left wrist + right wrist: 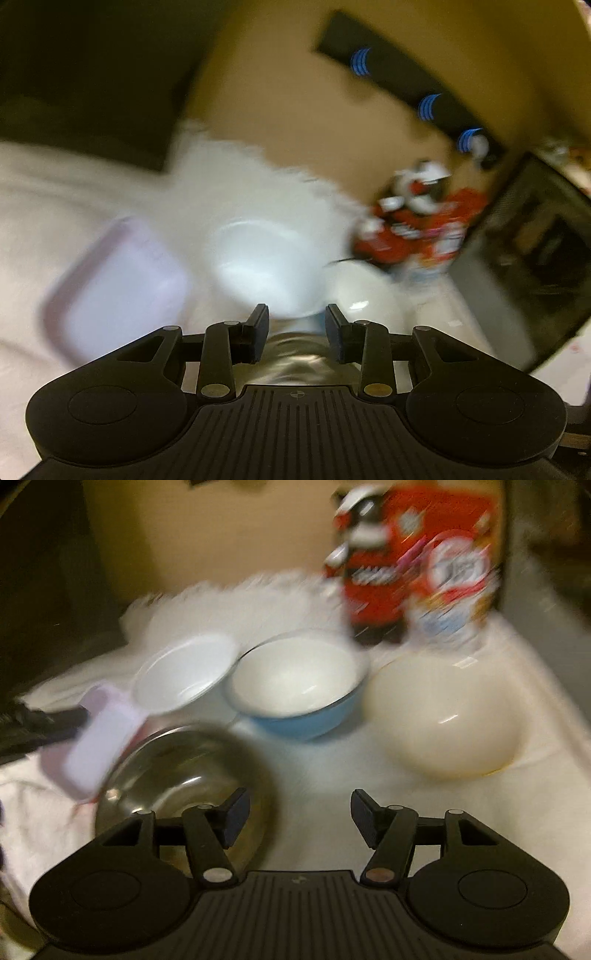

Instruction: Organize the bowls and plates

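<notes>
Both views are blurred. In the right wrist view a steel bowl (184,775), a blue bowl with white inside (295,690), a cream bowl (443,716), a white dish (184,672) and a lilac rectangular tray (99,738) lie on a white cloth. My right gripper (299,812) is open and empty, its left finger over the steel bowl. In the left wrist view my left gripper (297,325) is open just above the steel bowl (295,354), near the white dish (258,266), with the lilac tray (122,288) at left and the cream bowl (354,291) at right.
A red snack package (417,561) (417,229) stands behind the bowls. A tan wall (280,96) is at the back. A dark appliance (535,251) is at the right. My left gripper's dark body (33,727) shows at the left edge of the right wrist view.
</notes>
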`<state>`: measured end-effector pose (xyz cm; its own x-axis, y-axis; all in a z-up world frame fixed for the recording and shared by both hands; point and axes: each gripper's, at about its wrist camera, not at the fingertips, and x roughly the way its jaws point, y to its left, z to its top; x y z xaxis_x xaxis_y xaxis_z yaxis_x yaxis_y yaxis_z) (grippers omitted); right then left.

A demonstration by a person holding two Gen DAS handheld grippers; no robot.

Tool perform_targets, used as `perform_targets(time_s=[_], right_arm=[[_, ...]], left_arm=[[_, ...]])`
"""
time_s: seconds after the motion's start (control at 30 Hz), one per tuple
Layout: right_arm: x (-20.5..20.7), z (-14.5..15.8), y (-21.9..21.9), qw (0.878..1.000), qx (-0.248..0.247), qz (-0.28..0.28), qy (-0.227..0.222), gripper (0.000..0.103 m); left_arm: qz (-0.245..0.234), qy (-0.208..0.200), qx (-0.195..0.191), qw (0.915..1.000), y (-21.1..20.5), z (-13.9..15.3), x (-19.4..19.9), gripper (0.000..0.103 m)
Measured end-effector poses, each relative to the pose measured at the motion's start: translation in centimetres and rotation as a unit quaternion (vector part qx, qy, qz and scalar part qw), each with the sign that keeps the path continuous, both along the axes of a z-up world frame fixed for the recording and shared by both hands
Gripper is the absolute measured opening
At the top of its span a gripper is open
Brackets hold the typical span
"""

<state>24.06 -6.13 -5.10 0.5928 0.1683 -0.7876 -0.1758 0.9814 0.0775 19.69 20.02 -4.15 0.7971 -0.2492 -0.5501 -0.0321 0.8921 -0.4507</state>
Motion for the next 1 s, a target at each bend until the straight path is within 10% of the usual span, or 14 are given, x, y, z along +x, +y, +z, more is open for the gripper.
perform_targets(time_s=[0.3, 0.67, 1.0], right_arm=[[2.2, 3.1, -11.0, 0.99, -0.113, -0.065, -0.049, 0.076], [11.3, -0.6, -18.5, 0.999, 0.025, 0.018, 0.017, 0.075], [17.6, -6.7, -17.5, 0.989, 0.073, 0.078, 0.103, 0.031]], left_arm=[[-0.096, 0.056, -0.015, 0.9937, -12.4, -2.0, 4.4, 0.037], [0.018, 0.149, -0.033, 0.9881, -21.7, -7.3, 11.7, 0.037], [0.024, 0.189, 0.001, 0.9817, -23.3, -8.8, 13.8, 0.031]])
